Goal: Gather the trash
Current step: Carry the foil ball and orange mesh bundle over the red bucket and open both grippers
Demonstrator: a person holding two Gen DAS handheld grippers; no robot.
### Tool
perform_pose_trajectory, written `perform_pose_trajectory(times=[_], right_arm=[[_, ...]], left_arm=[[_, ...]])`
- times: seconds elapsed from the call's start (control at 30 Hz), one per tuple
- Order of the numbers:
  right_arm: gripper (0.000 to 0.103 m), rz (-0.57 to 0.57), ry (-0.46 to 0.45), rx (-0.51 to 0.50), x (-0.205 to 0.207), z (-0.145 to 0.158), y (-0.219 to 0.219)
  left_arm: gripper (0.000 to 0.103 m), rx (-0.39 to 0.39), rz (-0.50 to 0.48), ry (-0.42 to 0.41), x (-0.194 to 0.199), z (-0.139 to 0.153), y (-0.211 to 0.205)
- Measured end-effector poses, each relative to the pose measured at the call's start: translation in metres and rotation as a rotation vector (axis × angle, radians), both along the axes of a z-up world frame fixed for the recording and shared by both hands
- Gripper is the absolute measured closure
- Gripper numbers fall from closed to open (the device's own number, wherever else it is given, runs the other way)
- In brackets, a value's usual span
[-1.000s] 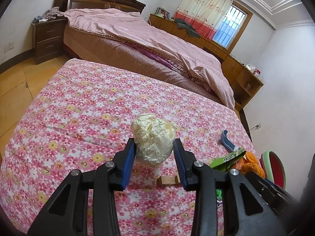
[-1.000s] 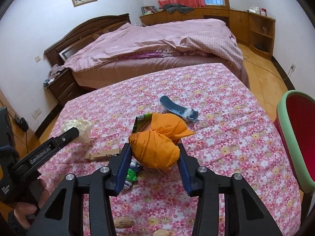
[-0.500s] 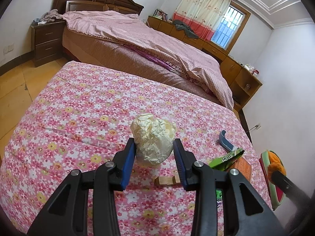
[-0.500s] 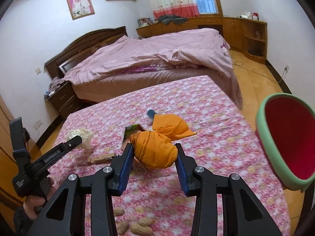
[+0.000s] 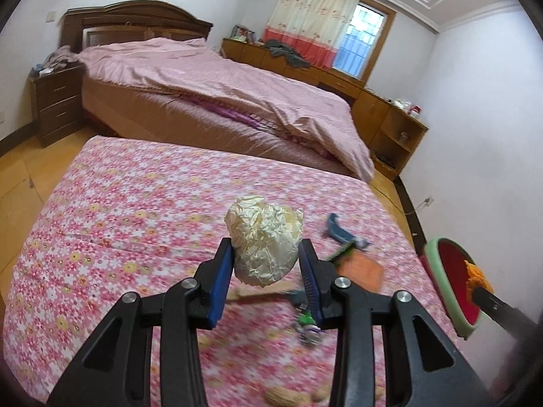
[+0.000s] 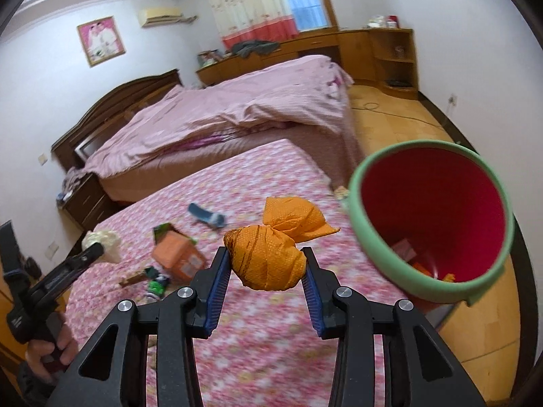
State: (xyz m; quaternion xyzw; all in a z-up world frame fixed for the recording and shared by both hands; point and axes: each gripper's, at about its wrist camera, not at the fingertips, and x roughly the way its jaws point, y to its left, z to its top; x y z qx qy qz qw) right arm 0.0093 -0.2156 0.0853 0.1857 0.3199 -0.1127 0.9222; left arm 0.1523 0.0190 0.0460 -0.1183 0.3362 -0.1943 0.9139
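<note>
The left gripper (image 5: pixel 266 261) is clenched on a cream crumpled wad (image 5: pixel 264 242), held above the flowered table (image 5: pixel 118 224) mid-surface. The right gripper (image 6: pixel 266 266) grasps an orange crumpled wad (image 6: pixel 268 261) near the table's right edge, beside the green bin (image 6: pixel 370 234) standing off that edge.

Bedroom with white walls and a wooden floor

A dark wooden bed (image 5: pixel 203 101) under a pink quilt, a nightstand (image 5: pixel 57 101) beside it, light wooden cabinets (image 6: pixel 356 51) along the far wall, a curtained window (image 5: pixel 356 44) giving daylight.
</note>
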Motion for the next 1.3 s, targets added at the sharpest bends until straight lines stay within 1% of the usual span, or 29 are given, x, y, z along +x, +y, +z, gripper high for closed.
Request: perform_pose_trajectory(times=[0.27, 0.5, 0.77, 1.03, 1.17, 1.3], right_arm=[[0.061, -0.079, -0.015, 0.042, -0.032, -0.001, -0.035], [0.061, -0.124, -0.032, 0.080, -0.053, -0.002, -0.067], [0.061, -0.150, -0.043, 0.106, -0.068, -0.003, -0.107], [0.061, -0.185, -0.061, 0.131, -0.080, -0.008, -0.147], [0.061, -0.204, -0.065, 0.144, -0.083, -0.011, -0.165], [0.061, -0.217, -0.065, 0.165, -0.086, -0.017, -0.177]], left_arm=[[0.064, -0.016, -0.085, -0.012, -0.028, 0.024, -0.030], [0.064, -0.003, -0.168, 0.000, -0.044, 0.031, -0.073], [0.064, 0.040, -0.288, 0.015, -0.059, 0.035, -0.138], [0.064, 0.098, -0.410, 0.010, -0.064, 0.038, -0.219], [0.064, 0.146, -0.465, 0.003, -0.064, 0.032, -0.258], [0.064, 0.170, -0.521, 0.012, -0.062, 0.021, -0.293]])
